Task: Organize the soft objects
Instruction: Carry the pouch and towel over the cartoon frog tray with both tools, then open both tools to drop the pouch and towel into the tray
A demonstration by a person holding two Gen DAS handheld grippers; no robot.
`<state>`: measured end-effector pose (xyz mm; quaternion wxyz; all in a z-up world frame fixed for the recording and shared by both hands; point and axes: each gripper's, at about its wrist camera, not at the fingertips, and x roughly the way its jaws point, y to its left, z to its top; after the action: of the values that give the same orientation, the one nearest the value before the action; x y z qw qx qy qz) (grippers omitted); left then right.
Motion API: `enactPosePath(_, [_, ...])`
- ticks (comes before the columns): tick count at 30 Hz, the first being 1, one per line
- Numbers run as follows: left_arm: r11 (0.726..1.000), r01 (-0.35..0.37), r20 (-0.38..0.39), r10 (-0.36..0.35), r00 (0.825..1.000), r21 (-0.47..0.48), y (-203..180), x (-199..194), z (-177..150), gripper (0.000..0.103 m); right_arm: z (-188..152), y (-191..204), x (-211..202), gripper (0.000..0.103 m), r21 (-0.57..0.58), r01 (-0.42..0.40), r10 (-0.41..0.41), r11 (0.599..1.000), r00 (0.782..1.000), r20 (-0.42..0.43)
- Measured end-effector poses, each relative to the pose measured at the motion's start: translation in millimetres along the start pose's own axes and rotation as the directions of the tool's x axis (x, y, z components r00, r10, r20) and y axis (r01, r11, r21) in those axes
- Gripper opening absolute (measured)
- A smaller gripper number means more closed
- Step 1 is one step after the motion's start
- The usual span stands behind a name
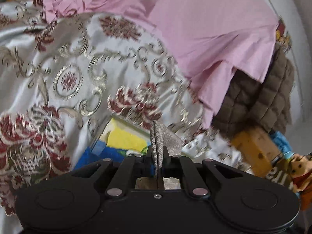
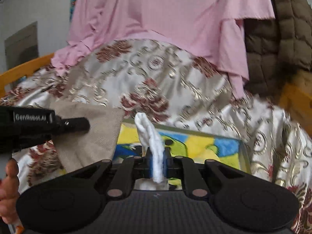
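Observation:
My left gripper (image 1: 157,155) is shut on a fold of grey-beige woven cloth (image 1: 156,136) that sticks up between its pads. In the right wrist view the same gripper (image 2: 81,124) comes in from the left, and the beige cloth (image 2: 91,136) hangs from it as a broad sheet. My right gripper (image 2: 158,161) is shut on a white soft cloth (image 2: 148,134) that stands up in a twisted strip. Both grippers hover over a colourful yellow, blue and green mat (image 2: 195,144) lying on a floral satin bedspread (image 2: 136,74).
A pink sheet (image 1: 195,29) drapes over the bedspread (image 1: 58,68), with a brown quilted blanket (image 1: 263,97) beside it. A yellow wooden bed frame (image 2: 21,70) edges the bed. A plush toy (image 1: 298,171) lies at the right. A hand (image 2: 7,185) holds the left gripper.

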<state>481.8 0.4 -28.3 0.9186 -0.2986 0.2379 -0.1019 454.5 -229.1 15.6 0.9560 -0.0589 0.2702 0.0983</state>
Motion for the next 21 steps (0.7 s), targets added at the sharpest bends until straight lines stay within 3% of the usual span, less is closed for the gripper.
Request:
enactPosePath(6, [0.991, -0.126, -0.101, 0.129, 0.986, 0.042, 15.4, 25.7, -14.6, 0.007, -12.6, -13.6, 8.0, 0.012, 0.010, 0.026, -0.026, 1.000, 0.999, -0.046])
enactPosePath(12, [0.977, -0.202, -0.132, 0.208, 0.969, 0.064, 25.2, 27.0, -19.3, 0.010, -17.8, -19.3, 8.9, 0.015, 0.027, 0.039, -0.037, 0.999, 0.997, -0.066])
enactPosePath(15, [0.970, -0.227, -0.132, 0.238, 0.962, 0.093, 21.9, 25.3, -19.7, 0.015, -17.9, -18.8, 7.1, 0.021, 0.025, 0.044, -0.042, 0.999, 0.997, -0.064])
enactPosePath(17, [0.964, -0.240, -0.131, 0.254, 0.958, 0.110, 18.7, 23.2, -19.8, 0.019, -17.9, -18.0, 5.7, 0.036, 0.019, 0.045, -0.044, 0.999, 0.997, -0.065])
enactPosePath(21, [0.957, -0.256, -0.133, 0.274, 0.953, 0.137, 13.8, 17.6, -20.3, 0.029, -16.5, -15.6, 1.7, 0.045, -0.003, 0.051, -0.051, 0.999, 0.997, -0.064])
